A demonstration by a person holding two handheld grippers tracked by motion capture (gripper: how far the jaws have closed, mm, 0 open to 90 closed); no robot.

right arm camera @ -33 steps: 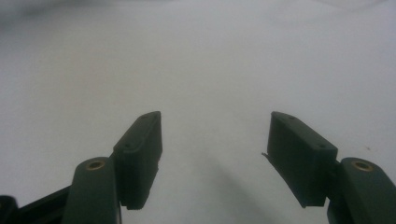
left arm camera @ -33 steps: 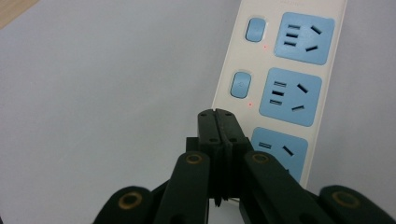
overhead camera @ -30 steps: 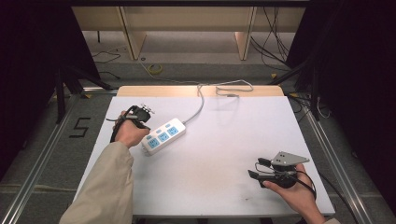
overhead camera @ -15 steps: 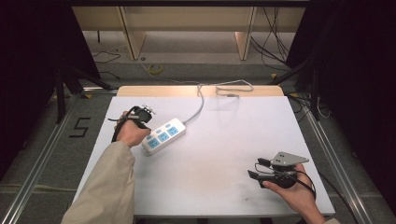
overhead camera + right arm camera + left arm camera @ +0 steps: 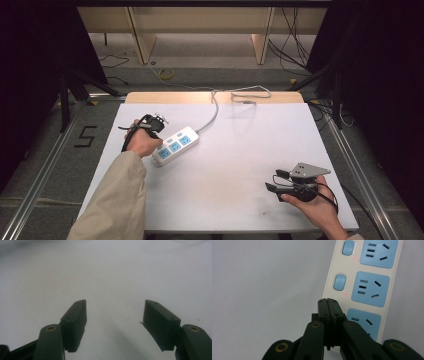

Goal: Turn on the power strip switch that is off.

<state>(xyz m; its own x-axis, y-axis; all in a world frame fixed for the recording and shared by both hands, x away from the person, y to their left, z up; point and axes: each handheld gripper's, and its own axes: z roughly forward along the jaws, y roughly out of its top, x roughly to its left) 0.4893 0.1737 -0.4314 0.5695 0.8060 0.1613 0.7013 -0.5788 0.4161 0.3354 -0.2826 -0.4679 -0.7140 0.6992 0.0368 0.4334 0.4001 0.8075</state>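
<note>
Power strip [image 5: 174,145] lies on white table [image 5: 240,165], left of centre, cord [image 5: 210,116] trailing toward far edge. Three blue sockets, each with switch button; small red lights beside two buttons [image 5: 339,282]. Left hand-held gripper [image 5: 328,305] at near end of strip, jaws pressed together, nothing between, tips over strip's edge by nearest button. Right hand-held gripper [image 5: 278,186] well apart from strip, jaws spread, empty. Risk: closed tips slide off button, or push shifts unheld strip.
</note>
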